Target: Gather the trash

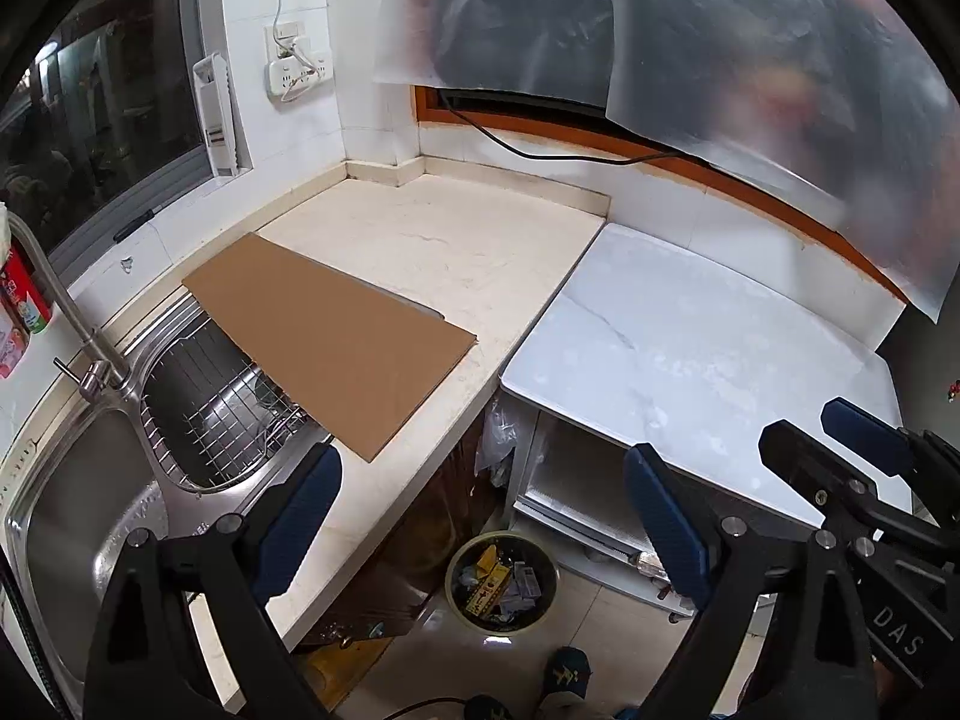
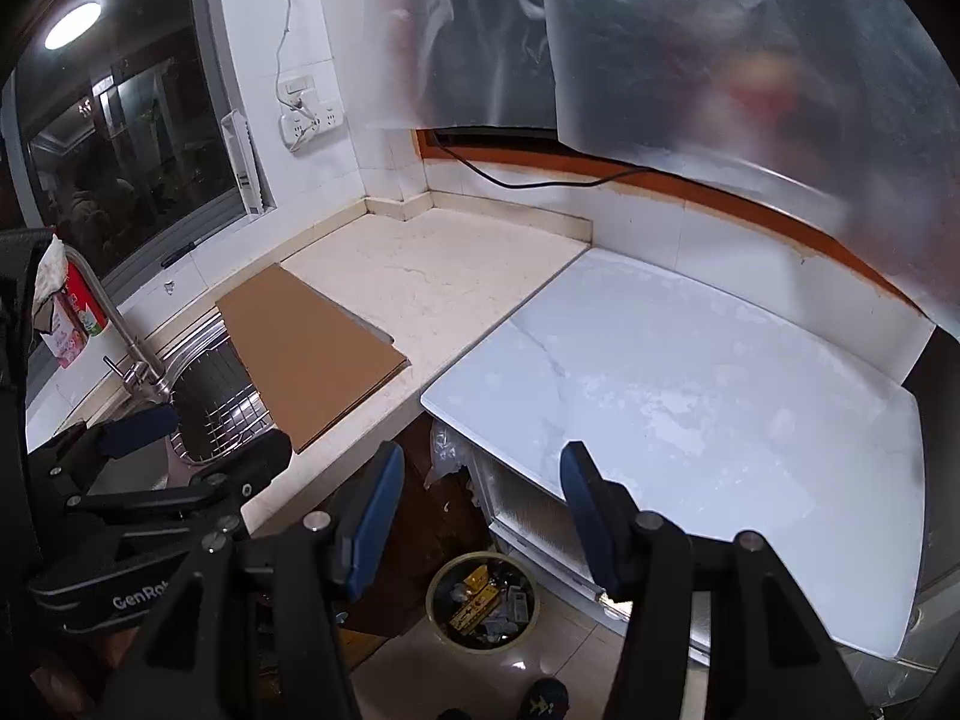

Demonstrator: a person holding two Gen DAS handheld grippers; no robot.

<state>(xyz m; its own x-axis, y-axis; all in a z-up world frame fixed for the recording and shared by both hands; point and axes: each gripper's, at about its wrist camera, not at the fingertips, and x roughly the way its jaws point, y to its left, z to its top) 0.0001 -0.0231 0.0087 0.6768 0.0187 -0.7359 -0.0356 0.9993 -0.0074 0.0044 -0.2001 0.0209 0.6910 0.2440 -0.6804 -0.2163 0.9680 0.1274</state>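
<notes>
A round trash bin stands on the floor below the counter edge, holding yellow wrappers and crumpled paper. My left gripper hangs high above it, open, with nothing between its blue pads. My right gripper is beside it, also open and empty; it shows at the right edge of the left wrist view. The left gripper appears at the left of the right wrist view. A flat brown cardboard sheet lies across the counter and partly over the sink.
A steel sink with a wire rack and a faucet is at the left. A beige counter meets a white marble-look top. Plastic sheets hang over the back wall. A person's shoe is on the floor.
</notes>
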